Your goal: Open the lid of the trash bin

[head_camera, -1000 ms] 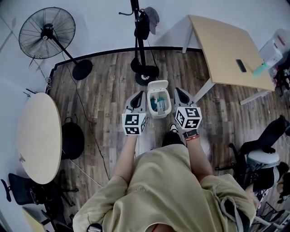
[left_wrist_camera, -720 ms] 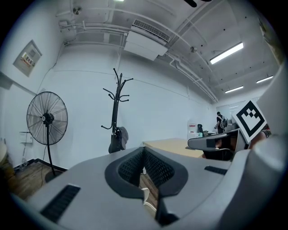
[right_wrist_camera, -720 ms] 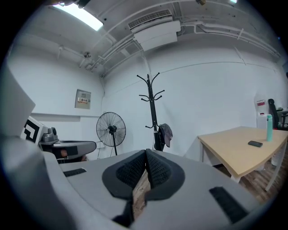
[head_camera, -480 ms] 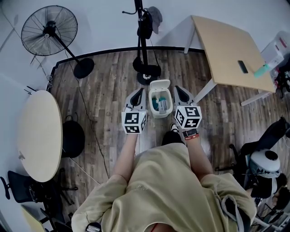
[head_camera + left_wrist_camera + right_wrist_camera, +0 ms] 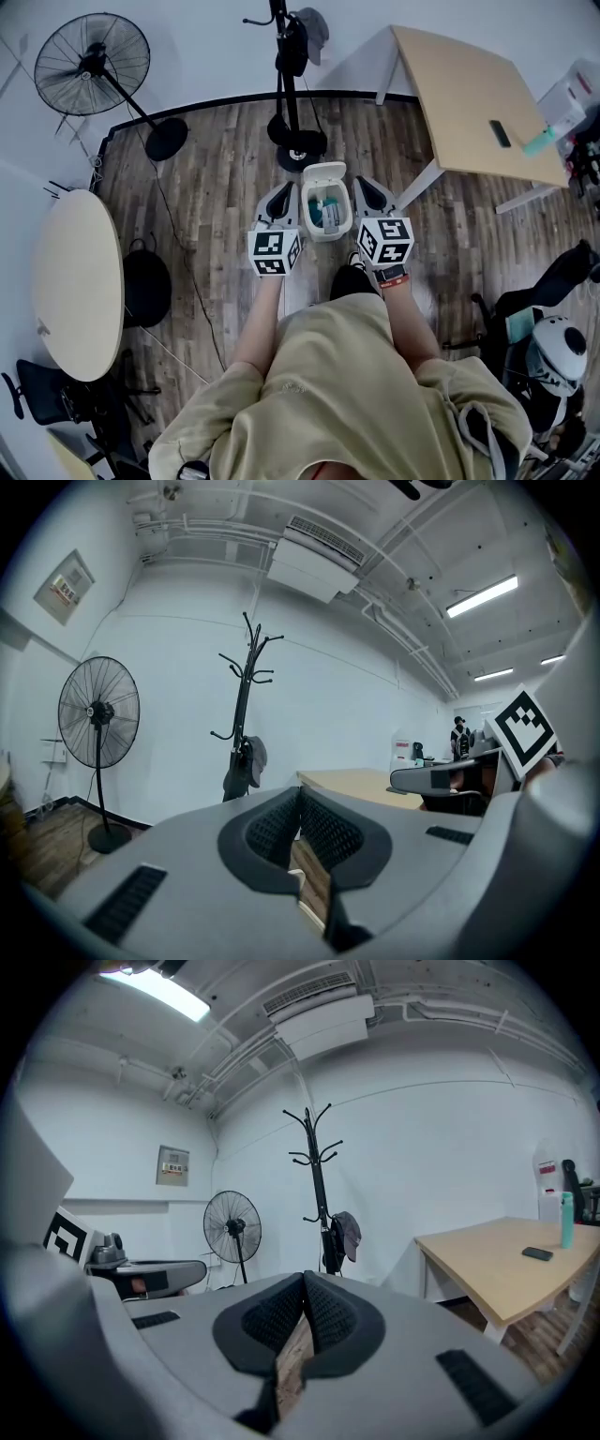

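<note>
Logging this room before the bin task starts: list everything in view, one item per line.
trash bin: one, white, lid up, on the floor between the grippers
pedestal fan: one, black, far left by the wall
coat rack: one, black, behind the bin
cap: one, grey, hung on the coat rack
rectangular table: one, light wood, far right
phone: one, dark, on that table
bottle: one, teal, at that table's right edge
round table: one, cream, left
office chair: one, black, bottom left
left gripper: grey, jaws together, empty, left of the bin
right gripper: grey, jaws together, empty, right of the bin
</note>
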Demonstrator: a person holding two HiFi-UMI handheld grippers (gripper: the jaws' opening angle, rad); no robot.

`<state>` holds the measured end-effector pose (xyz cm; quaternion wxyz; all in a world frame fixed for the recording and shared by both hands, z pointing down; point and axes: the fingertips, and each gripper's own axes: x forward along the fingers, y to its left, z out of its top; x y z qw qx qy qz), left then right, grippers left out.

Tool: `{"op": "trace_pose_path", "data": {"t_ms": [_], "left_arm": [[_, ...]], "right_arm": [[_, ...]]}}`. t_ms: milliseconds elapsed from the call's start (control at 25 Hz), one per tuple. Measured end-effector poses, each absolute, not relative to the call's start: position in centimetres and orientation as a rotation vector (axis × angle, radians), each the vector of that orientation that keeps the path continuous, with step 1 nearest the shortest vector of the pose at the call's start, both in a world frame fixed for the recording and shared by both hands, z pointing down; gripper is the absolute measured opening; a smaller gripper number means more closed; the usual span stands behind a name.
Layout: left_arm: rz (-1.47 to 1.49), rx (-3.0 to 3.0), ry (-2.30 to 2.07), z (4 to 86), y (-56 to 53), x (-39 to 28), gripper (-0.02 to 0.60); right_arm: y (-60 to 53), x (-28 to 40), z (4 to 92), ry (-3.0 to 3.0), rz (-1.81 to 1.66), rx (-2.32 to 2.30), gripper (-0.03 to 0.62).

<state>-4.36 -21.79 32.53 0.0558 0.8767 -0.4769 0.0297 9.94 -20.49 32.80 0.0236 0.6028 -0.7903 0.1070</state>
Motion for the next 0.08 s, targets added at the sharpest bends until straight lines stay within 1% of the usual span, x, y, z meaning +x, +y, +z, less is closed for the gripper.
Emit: {"op": "trace_pose_path", "data": {"t_ms": [80], "left_arm": [[0.107,2.651,-1.441,33.36,-22.53,-4.26,0.023]], "right_arm": [[-21.21,10.09,33.38,-2.450,0.350,1.858,0.015]]}}
